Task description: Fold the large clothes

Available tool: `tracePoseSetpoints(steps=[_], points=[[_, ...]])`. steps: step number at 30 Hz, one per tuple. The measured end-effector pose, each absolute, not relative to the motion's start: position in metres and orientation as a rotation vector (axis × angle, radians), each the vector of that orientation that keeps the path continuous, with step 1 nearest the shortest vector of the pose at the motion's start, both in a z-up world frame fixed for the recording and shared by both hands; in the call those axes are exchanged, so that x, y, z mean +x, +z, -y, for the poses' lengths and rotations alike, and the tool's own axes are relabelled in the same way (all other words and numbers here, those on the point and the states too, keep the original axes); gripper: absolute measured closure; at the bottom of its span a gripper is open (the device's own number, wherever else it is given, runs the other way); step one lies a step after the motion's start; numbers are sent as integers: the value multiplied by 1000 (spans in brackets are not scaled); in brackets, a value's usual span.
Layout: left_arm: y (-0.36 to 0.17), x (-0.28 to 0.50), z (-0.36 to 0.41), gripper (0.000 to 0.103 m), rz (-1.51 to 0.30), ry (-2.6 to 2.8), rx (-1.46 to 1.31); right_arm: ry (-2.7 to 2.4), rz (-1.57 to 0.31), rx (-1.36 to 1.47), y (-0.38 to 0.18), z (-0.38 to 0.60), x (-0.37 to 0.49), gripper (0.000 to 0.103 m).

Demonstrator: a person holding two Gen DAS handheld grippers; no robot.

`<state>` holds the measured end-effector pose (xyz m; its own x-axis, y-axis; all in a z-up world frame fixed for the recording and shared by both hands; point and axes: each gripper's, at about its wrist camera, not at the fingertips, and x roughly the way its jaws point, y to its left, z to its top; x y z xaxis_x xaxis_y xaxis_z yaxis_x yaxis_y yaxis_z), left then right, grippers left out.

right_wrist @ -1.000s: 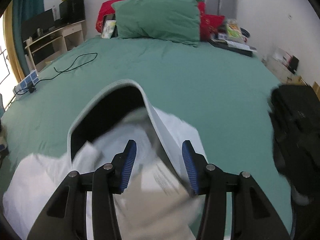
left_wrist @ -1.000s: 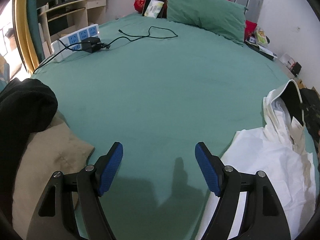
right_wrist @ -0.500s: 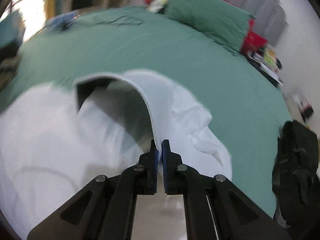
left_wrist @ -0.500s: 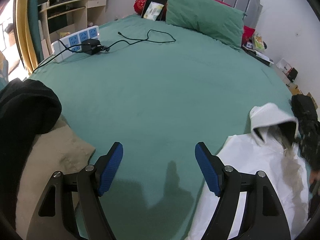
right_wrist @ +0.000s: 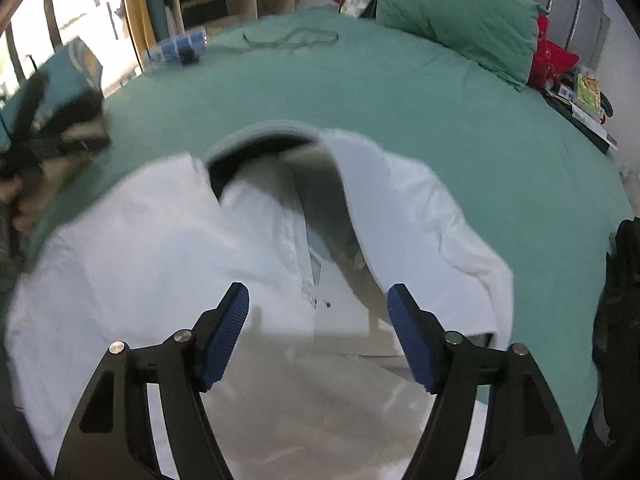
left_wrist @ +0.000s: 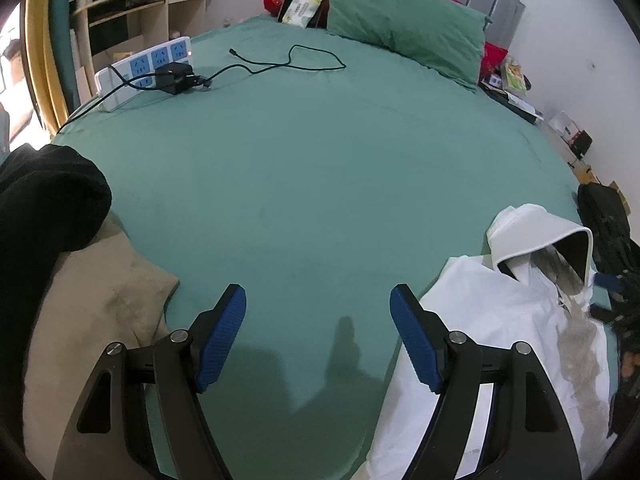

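Note:
A white hooded garment [right_wrist: 160, 264] lies spread on the green bed [right_wrist: 400, 96], its hood [right_wrist: 276, 136] pointing toward the pillows. My right gripper [right_wrist: 318, 336] hovers above its chest, jaws opening, the cloth below them and not pinched. In the left wrist view the same garment [left_wrist: 500, 320] lies at the lower right with its hood [left_wrist: 536, 236] standing up. My left gripper [left_wrist: 318, 336] is open over bare green sheet [left_wrist: 320, 200], left of the garment, with nothing between its fingers.
A black garment [left_wrist: 44, 200] on a tan cushion [left_wrist: 92, 320] sits at the left. A power strip [left_wrist: 140, 68] with charger and cable [left_wrist: 280, 64] lies far left. A green pillow [left_wrist: 404, 20] rests at the headboard. A black bag [right_wrist: 620, 320] stands at the bed's right edge.
My right gripper closed on the hood's edge, swung it sideways, then let go and opened wide. The garment now lies flatter. My left gripper stayed put and open.

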<state>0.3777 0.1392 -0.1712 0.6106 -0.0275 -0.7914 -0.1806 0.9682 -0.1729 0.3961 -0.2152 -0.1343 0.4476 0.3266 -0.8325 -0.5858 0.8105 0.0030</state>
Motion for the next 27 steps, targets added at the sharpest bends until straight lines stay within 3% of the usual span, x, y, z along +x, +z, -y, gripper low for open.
tracePoseSetpoints(steps=[3, 6, 8, 15, 27], points=[[-171, 380, -143, 25, -909, 90, -254, 586, -891, -232, -104, 231, 398, 29], [-170, 382, -149, 25, -900, 122, -259, 541, -834, -130, -83, 250, 415, 19], [-171, 383, -155, 25, -905, 140, -271, 502, -819, -76, -79, 255, 440, 6], [-177, 387, -158, 25, -925, 152, -250, 637, -969, -170, -120, 203, 513, 4], [-190, 390, -151, 25, -974, 126, -231, 880, -1238, -651, -203, 140, 529, 3]])
